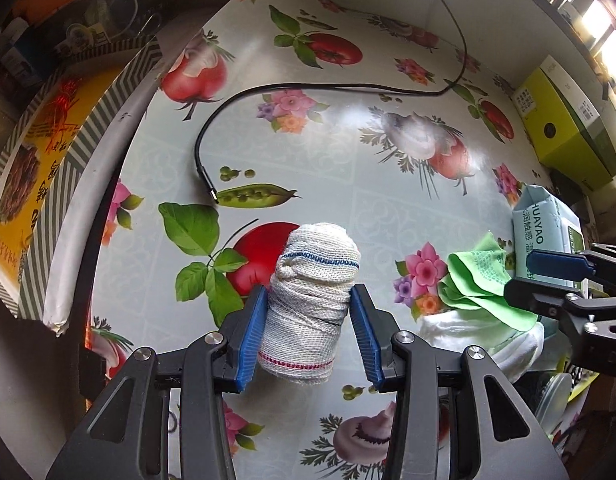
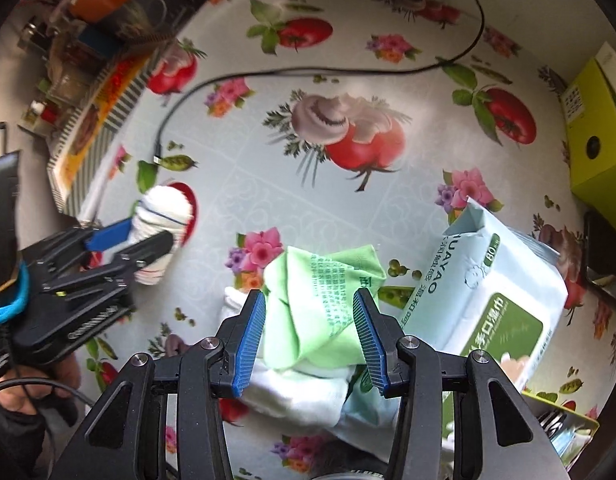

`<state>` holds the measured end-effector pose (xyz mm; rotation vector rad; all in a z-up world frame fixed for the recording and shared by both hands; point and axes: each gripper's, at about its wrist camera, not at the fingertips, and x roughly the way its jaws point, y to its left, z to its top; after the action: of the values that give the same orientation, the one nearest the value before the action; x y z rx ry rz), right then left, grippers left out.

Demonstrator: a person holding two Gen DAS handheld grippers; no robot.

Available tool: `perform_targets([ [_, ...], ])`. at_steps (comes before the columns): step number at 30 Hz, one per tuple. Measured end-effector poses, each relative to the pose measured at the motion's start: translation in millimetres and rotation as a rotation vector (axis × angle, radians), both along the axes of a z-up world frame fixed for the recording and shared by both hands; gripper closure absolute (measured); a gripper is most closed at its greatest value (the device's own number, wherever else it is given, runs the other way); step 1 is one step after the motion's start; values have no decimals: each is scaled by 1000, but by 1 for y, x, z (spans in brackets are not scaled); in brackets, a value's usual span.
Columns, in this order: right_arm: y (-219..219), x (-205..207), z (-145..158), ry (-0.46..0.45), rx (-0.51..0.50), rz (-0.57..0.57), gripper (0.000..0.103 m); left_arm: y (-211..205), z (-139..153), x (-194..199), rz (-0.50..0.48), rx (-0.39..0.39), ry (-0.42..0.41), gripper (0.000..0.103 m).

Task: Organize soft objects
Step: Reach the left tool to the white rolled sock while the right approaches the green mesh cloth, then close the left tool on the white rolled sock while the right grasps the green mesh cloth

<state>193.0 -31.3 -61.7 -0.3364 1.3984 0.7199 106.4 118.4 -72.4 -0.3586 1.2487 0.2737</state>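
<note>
Flowery worktop (image 1: 347, 184) lay below. Left tool (image 1: 308, 328) held a rolled white cloth (image 1: 311, 304); it might slip. Right tool (image 2: 309, 336) pinched a green cloth (image 2: 319, 304), which might unfold.

A pale grey desk cover (image 1: 347, 184) printed with red tomatoes, pink flowers, green leaves and pea pods. On it, an off-white woven cloth roll (image 1: 311, 300) banded with one blue stripe and one red. Right of the roll, a light-green cloth (image 2: 315, 304) with darker green print lies over a white towel (image 2: 300, 392), beside a pale blue and green wipes pack (image 2: 487, 300). A black cable (image 1: 308, 90); blue-padded fingers (image 1: 250, 340); a yellow-green box (image 1: 563, 128).
</note>
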Motion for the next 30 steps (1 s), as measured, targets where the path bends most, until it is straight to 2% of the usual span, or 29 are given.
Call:
perform_targets([
  [7, 9, 4, -24, 41, -72, 30, 58, 3, 0, -2, 5, -4, 0, 59],
  [11, 17, 2, -31, 17, -99, 62, 59, 1, -1, -1, 5, -5, 1, 59],
  [13, 20, 0, -34, 1, -124, 74, 65, 1, -1, -1, 8, -4, 1, 59],
  [14, 22, -3, -37, -11, -140, 91, 73, 1, 1, -2, 9, -3, 0, 59],
  [16, 24, -6, -38, -35, -146, 103, 79, 1, 3, -3, 11, -2, -6, 59],
  [18, 23, -8, -38, -38, -135, 108, 98, 1, 6, -3, 12, 1, -11, 59],
  [30, 6, -10, 17, -115, 13, 77, 99, 0, 29, -1, 19, 27, -47, 59],
])
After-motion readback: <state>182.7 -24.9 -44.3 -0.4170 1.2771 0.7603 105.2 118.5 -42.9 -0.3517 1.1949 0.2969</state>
